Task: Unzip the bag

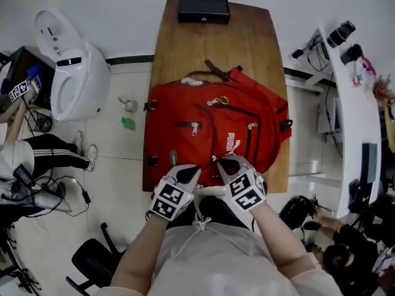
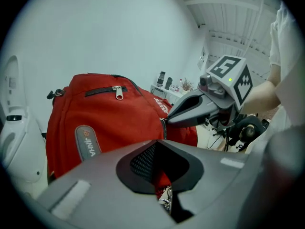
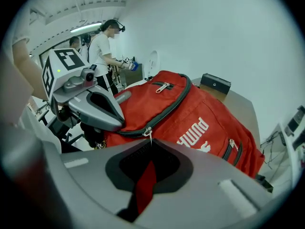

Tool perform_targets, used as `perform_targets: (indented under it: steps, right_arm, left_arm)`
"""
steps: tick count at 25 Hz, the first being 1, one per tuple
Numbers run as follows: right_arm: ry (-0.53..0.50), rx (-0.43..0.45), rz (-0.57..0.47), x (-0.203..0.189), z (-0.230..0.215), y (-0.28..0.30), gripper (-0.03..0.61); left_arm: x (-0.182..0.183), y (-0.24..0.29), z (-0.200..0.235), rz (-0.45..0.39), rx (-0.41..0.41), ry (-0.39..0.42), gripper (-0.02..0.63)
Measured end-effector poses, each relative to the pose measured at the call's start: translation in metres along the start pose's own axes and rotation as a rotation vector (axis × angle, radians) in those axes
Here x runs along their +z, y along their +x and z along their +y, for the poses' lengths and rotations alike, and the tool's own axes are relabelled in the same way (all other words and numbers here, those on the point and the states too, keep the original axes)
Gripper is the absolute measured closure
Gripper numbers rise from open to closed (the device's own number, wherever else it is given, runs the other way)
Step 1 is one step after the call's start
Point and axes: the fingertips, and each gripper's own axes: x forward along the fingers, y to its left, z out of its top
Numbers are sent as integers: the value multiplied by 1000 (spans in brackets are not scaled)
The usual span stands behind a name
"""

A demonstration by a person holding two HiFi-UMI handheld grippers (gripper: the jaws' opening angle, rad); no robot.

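The red bag (image 1: 216, 128) lies on the bench (image 1: 247, 29), its main zipper (image 3: 164, 109) closed as far as I see. My left claw (image 1: 185, 171) is clenched on bag cloth, my right claw (image 1: 228, 163) on what looks like the zipper's red pull (image 3: 143, 180); the unzipping itself remains.

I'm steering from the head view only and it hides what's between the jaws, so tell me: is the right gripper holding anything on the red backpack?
Observer: Yes. The right gripper view shows the right gripper with its jaws closed on a red strip, just below a zipper slider.
Operator: And the left one?
Observer: The left gripper has its jaws pinched on red fabric of the backpack, with a small metal piece beside it.
Operator: Is that zipper open yet?
Observer: No. The dark zipper track running up from the slider looks closed along the part that shows.
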Motion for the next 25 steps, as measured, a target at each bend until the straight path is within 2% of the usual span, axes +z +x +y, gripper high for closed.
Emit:
perform_targets:
  steps: [7, 13, 17, 22, 25]
  right_arm:
    - [-14, -52, -39, 26, -31, -1, 568]
    - [15, -76, -83, 56, -60, -3, 568]
    - [27, -80, -116, 76, -76, -4, 568]
    - [-19, -82, -131, 100, -89, -1, 568]
    - [-13, -70, -128, 107, -97, 5, 566]
  left_arm:
    - [-2, 1, 0, 22, -20, -16, 607]
    - [-2, -1, 0, 50, -65, -27, 607]
    - [-3, 1, -1, 52, -59, -26, 607]
    - [-2, 1, 0, 57, -65, -34, 607]
    - [-2, 1, 0, 68, -76, -52, 607]
